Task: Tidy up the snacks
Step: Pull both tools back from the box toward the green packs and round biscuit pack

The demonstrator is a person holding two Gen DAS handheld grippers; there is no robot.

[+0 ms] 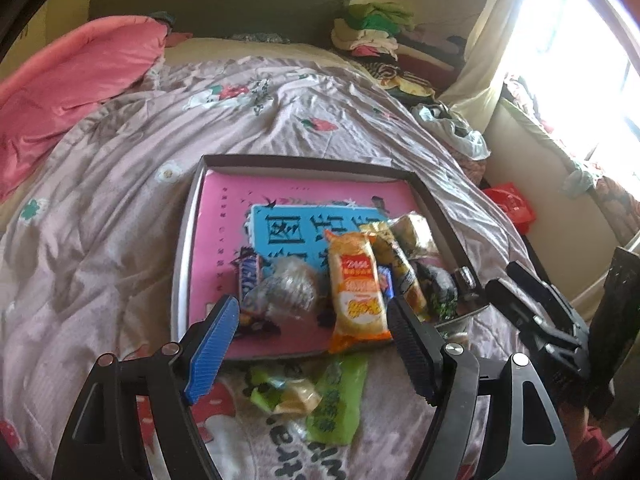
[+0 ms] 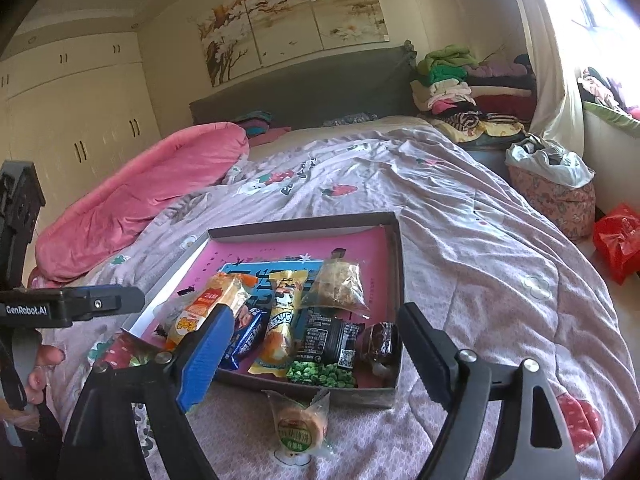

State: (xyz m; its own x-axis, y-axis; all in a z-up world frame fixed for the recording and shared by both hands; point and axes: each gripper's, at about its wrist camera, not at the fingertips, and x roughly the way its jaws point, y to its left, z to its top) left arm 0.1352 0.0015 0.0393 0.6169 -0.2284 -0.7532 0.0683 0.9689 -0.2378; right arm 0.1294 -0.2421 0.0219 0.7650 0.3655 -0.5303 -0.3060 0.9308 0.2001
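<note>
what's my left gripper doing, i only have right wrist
Observer: The left gripper is open and empty, over the box's near edge.
Operator: anything outside the box there
Observer: A green packet lies on the quilt just outside the near wall, under that gripper.
Operator: and what's in the box left of the orange packet
Observer: A clear-wrapped snack lies next to it, and past that a dark bar.
</note>
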